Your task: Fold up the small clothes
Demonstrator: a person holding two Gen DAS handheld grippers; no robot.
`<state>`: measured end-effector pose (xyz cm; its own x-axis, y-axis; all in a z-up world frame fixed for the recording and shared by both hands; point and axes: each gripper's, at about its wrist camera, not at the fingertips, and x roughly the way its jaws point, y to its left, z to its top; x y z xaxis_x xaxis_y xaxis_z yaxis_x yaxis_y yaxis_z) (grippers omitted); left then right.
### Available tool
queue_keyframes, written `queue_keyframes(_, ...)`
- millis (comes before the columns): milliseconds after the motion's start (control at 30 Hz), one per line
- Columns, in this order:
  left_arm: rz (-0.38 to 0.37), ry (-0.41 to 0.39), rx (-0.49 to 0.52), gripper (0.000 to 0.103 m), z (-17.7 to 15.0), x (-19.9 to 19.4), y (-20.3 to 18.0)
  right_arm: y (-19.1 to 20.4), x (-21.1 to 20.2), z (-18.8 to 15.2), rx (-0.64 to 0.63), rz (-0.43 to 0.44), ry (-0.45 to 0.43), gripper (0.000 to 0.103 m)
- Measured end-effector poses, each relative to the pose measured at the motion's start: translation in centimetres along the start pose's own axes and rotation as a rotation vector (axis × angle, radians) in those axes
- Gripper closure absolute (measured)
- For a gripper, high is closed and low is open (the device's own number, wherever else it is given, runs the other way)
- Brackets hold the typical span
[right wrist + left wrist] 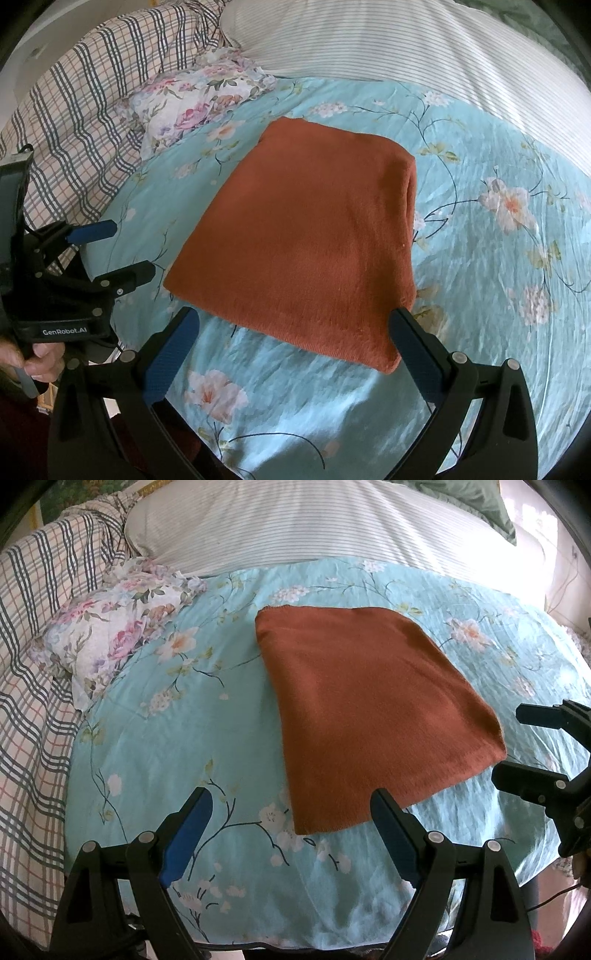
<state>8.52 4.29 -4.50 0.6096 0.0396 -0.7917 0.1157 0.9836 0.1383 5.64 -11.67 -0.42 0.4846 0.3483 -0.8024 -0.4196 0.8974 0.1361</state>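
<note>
A rust-orange knitted garment [373, 705], folded into a flat rectangle, lies on the light-blue floral sheet [177, 760]; it also shows in the right wrist view [306, 240]. My left gripper [291, 805] is open and empty, hovering just before the garment's near left corner. My right gripper [295, 325] is open and empty, hovering at the garment's near edge, its right finger [406, 332] by the near right corner. The right gripper shows at the right edge of the left wrist view [513, 746]; the left gripper shows at the left of the right wrist view [125, 251].
A crumpled floral cloth [110, 627] lies at the back left of the sheet, also in the right wrist view [199, 99]. A plaid blanket [33, 657] covers the left side. A striped pillow [314, 520] lies behind.
</note>
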Motion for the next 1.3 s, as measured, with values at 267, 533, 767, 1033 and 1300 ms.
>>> queue_keyframes(267, 0.001, -0.013, -0.004, 0.015, 0.9, 0.3, 0.1, -0.1, 0.1, 0.2, 0.002, 0.000, 0.000, 0.001)
queue_keyframes(533, 0.011, -0.018, 0.000, 0.015, 1.3, 0.5, 0.0, -0.8, 0.8, 1.2, 0.009, 0.003, 0.003, 0.001)
queue_keyframes(767, 0.017, -0.022, 0.001, 0.015, 1.6, 0.6, -0.1, -1.1, 0.8, 1.1, 0.016, 0.003, 0.000, 0.001)
queue_keyframes(1033, 0.026, -0.034, 0.005, 0.015, 1.9, 0.5, -0.2, -1.4, 0.8, 1.3, 0.021, 0.001, -0.008, 0.001)
queue_keyframes(1300, 0.033, -0.050, -0.017, 0.015, 2.5, 1.2, 0.1, -2.2, 2.2, 1.9, 0.038, -0.012, -0.003, 0.001)
